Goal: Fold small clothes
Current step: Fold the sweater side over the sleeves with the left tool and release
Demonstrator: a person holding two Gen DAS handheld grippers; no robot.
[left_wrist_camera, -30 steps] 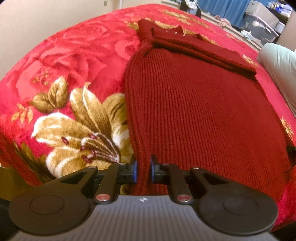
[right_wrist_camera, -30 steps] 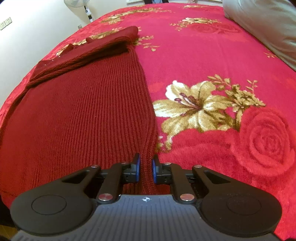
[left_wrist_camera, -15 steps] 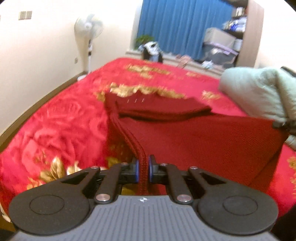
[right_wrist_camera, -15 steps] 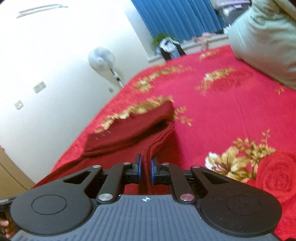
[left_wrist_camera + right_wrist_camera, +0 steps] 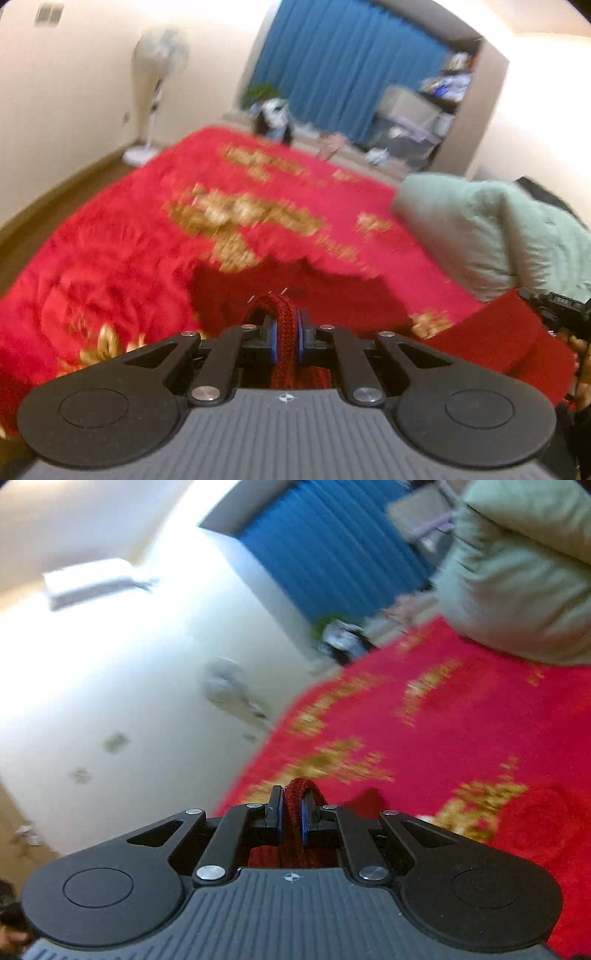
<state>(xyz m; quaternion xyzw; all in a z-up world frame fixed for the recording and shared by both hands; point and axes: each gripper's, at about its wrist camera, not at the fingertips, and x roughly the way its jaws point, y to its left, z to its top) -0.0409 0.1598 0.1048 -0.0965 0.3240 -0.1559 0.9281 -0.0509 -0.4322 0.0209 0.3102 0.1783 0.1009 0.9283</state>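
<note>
Both hands have lifted the sweater (image 5: 284, 321) hem off the bed (image 5: 110, 240); left gripper (image 5: 285, 334) and right gripper (image 5: 291, 816) fingers clamp it. Fold-over step: next, carry it forward beyond the fingers.

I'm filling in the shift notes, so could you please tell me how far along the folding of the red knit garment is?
Done: both corners are gripped. The left gripper and right gripper are each shut on a bunched edge of the red knit garment.
In hand: that edge is raised over the red floral blanket, while the far part lies on it.
Left: laying the raised edge over the rest, releasing, and any further folds.
</note>
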